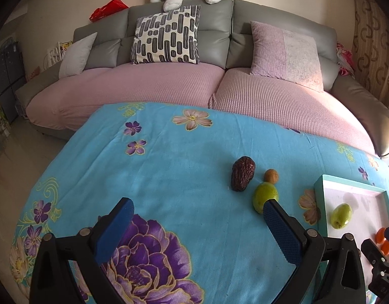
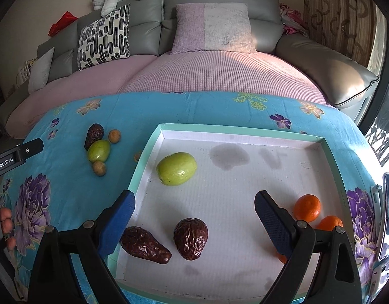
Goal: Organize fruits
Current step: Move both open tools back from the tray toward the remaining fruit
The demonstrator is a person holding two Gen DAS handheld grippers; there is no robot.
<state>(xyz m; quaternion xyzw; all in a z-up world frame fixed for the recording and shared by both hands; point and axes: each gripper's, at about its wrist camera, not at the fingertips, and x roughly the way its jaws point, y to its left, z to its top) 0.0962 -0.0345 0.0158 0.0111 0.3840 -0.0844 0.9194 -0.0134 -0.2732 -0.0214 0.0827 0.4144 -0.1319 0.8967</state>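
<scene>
Jaws spread and empty, the right gripper (image 2: 194, 204) hangs over the white tray (image 2: 245, 138), where two dried dates, a green fruit (image 2: 176, 168) and oranges already lie sorted. The left gripper (image 1: 195, 210), equally wide, faces a loose cluster at two o'clock: wrinkled date (image 1: 242, 173), green fruit (image 1: 264, 193), small brown fruit (image 1: 271, 176), apparently awaiting collection.

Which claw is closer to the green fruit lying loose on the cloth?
Left. The left claw has one finger right beside the green fruit; the right claw hovers over the tray, farther away.
</scene>
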